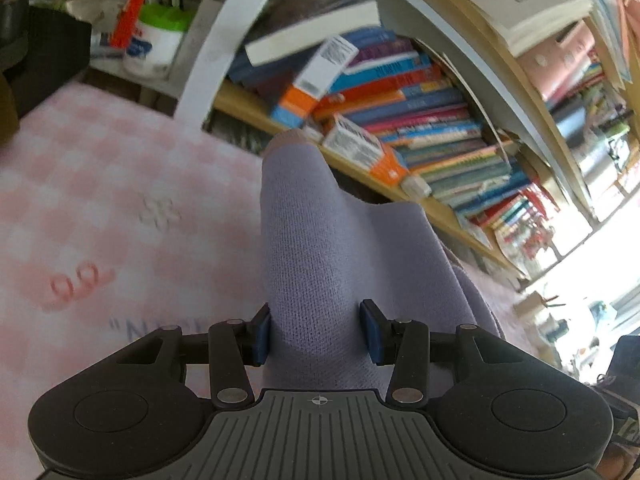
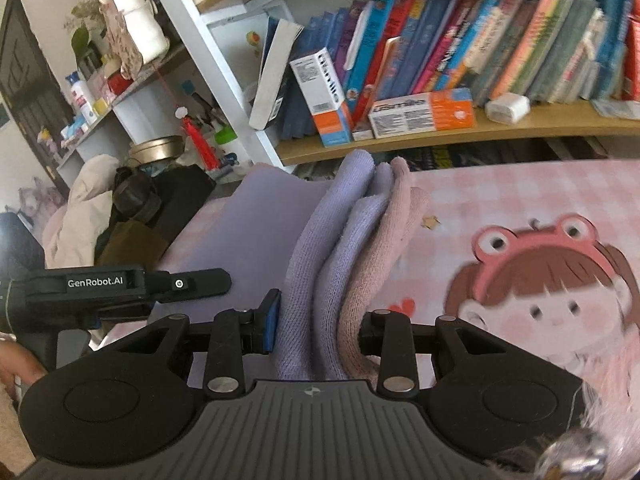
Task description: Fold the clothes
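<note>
A lavender knit garment (image 1: 320,240) with a pink edge runs away from me between the blue pads of my left gripper (image 1: 316,334), which is shut on a thick fold of it. In the right wrist view the same garment (image 2: 332,240) shows as stacked lavender and pink layers, bunched lengthwise. My right gripper (image 2: 318,328) is shut on that bundle, a pad pressing each side. The left gripper (image 2: 216,282) shows there from the side, low at the left, over a flat lavender panel (image 2: 264,216). The garment hangs over a pink checked bed cover (image 1: 100,200).
A wooden bookshelf (image 2: 440,136) packed with books and orange-and-white boxes stands just behind the bed, with a white frame post (image 1: 224,40). Jars, bottles and a red tassel crowd the shelves at the left. Dark clothes and a cream bundle (image 2: 120,208) lie beside the bed. The cover shows a printed cartoon girl (image 2: 540,280).
</note>
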The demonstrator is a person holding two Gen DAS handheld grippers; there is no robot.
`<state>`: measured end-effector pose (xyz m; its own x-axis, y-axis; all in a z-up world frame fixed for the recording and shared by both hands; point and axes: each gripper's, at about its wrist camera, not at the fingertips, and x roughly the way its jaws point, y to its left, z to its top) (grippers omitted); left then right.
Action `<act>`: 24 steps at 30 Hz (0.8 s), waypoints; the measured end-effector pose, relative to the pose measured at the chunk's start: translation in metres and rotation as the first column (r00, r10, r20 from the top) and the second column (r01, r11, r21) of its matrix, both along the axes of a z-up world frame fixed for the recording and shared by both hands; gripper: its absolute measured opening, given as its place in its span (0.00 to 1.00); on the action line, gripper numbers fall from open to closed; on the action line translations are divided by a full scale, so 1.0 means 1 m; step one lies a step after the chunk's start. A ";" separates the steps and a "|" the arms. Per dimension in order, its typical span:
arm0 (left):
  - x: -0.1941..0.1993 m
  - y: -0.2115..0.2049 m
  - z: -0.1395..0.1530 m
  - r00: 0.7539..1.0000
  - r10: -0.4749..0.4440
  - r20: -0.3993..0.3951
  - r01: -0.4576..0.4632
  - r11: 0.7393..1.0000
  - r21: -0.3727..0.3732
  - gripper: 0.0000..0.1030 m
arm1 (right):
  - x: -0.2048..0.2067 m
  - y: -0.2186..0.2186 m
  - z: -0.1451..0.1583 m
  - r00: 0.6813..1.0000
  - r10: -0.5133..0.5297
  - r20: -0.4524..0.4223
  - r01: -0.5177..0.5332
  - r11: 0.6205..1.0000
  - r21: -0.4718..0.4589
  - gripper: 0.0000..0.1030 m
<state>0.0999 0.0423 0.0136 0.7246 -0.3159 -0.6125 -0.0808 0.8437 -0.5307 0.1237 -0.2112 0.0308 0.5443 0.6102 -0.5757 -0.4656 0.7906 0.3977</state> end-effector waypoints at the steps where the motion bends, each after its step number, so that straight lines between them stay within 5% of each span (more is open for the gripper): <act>1: 0.005 0.005 -0.001 1.000 0.005 0.001 -0.005 1.000 0.000 0.42 | 0.006 0.004 -0.001 1.000 0.008 0.002 -0.008 1.000 -0.004 0.30; 24: 0.079 0.041 -0.038 0.998 0.060 0.011 -0.060 0.997 0.041 0.42 | 0.090 0.042 -0.040 0.998 0.035 0.043 -0.035 0.999 -0.005 0.30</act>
<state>0.1789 0.0828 -0.0244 0.7476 -0.2463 -0.6168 -0.1271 0.8584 -0.4969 0.2137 -0.1696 -0.0096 0.5472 0.6267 -0.5548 -0.5099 0.7752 0.3729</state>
